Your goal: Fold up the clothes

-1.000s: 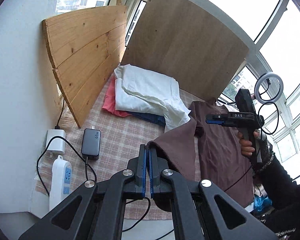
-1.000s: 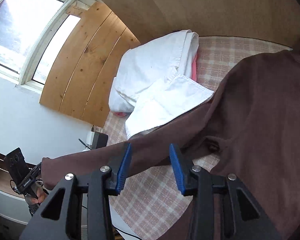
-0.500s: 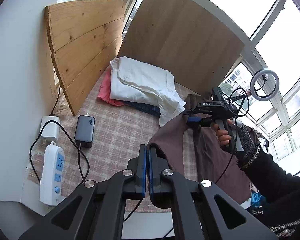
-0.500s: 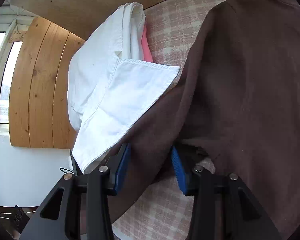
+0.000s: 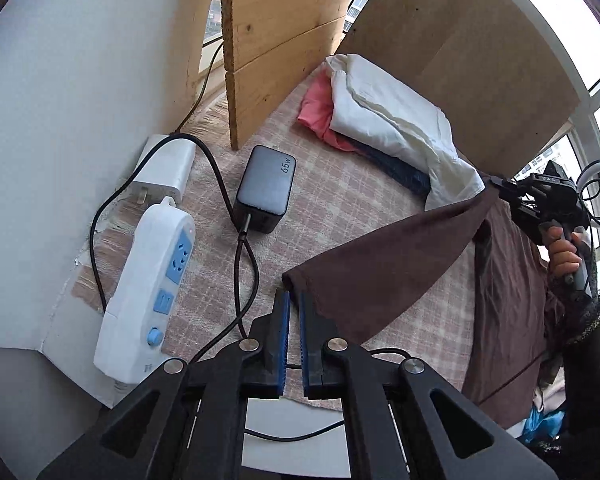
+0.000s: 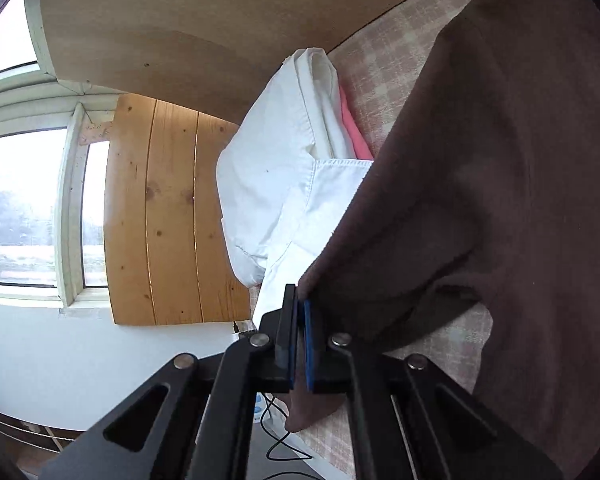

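Note:
A brown garment [image 5: 400,264] lies over the checked table cover [image 5: 332,200], its sleeve stretched between the two grippers. My left gripper [image 5: 294,296] hangs low over the table with its jaws opening. A narrow gap shows between the blue pads, and the sleeve's cuff lies just past the tips, against the right finger. My right gripper [image 6: 300,296] is closing on a fold of the brown garment [image 6: 480,180], cloth pinched between its pads. In the left wrist view a hand holds the right gripper [image 5: 500,182] at the sleeve's far end.
A folded stack with a white garment [image 5: 388,120] on top and a pink one [image 5: 318,108] under it sits behind. A black charger [image 5: 266,190], a white power strip [image 5: 152,292] and cables [image 5: 244,264] lie at left. Wooden planks [image 5: 276,52] and a board [image 5: 460,48] wall the back.
My left gripper sank toward the table and its pads parted slightly, freeing the cuff. My right gripper rolled, came down onto the sleeve and shut on it.

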Tool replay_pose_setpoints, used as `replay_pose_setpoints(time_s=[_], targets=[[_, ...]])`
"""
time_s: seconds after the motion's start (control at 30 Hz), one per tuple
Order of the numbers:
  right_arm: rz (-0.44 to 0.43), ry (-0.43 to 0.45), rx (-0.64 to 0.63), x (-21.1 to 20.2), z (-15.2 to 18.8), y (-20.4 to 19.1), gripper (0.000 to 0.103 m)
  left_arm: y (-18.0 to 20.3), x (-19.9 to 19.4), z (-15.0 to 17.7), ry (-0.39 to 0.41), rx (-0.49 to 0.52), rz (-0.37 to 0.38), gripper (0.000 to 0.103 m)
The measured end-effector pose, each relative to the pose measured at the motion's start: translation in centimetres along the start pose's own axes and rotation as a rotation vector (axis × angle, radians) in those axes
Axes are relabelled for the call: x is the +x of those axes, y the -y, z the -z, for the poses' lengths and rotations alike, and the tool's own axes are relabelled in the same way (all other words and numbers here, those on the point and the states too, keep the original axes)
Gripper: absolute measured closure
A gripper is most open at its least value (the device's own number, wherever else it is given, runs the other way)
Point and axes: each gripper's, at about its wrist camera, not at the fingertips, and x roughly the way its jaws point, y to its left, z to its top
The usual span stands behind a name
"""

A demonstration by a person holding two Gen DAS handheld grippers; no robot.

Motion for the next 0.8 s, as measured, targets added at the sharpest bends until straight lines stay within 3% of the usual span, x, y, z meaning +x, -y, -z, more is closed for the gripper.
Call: replay_pose_setpoints(time_s=[0.03, 0.1, 0.13, 0.33, 0.43, 0.47, 0.53, 0.67, 0.8], targets=[[0.008, 0.0, -0.011, 0.1, 0.0, -0.1, 0.1, 0.3, 0.1, 0.6, -0.007, 0.0, 0.028, 0.095], [0.014, -0.002, -0.021, 0.2, 0.0, -0.3, 0.1, 1.1, 1.2, 1.9, -0.04, 0.008, 0.047, 0.079], [0.019, -0.002, -0.028, 0.3, 0.0, -0.3, 0.1, 1.3, 1.9, 2.2, -0.055, 0.005, 0.042, 0.076], [0.049, -0.002, -0.071, 0.6, -0.2, -0.7, 0.1, 1.4, 6.0, 3.4, -0.148, -0.02, 0.007, 0.074], [0.056, -0.005, -0.08, 0.7, -0.2, -0.7, 0.1, 1.1, 7.3, 3.6, -0.185, -0.053, 0.051, 0.075], [0.058, -0.006, -0.082, 0.7, -0.3, -0.7, 0.1, 1.1, 7.3, 3.6, -0.18, -0.061, 0.073, 0.076], [0.062, -0.007, -0.083, 0.7, -0.3, -0.6, 0.1, 1.2, 6.7, 3.6, -0.148, -0.074, 0.102, 0.098], [0.081, -0.007, -0.098, 0.2, -0.3, -0.7, 0.1, 2.0, 3.3, 3.1, -0.056, -0.071, 0.139, 0.1], [0.089, -0.012, -0.104, -1.7, -0.1, -1.1, 0.1, 2.9, -3.0, 2.0, 0.032, -0.054, 0.193, 0.1]])
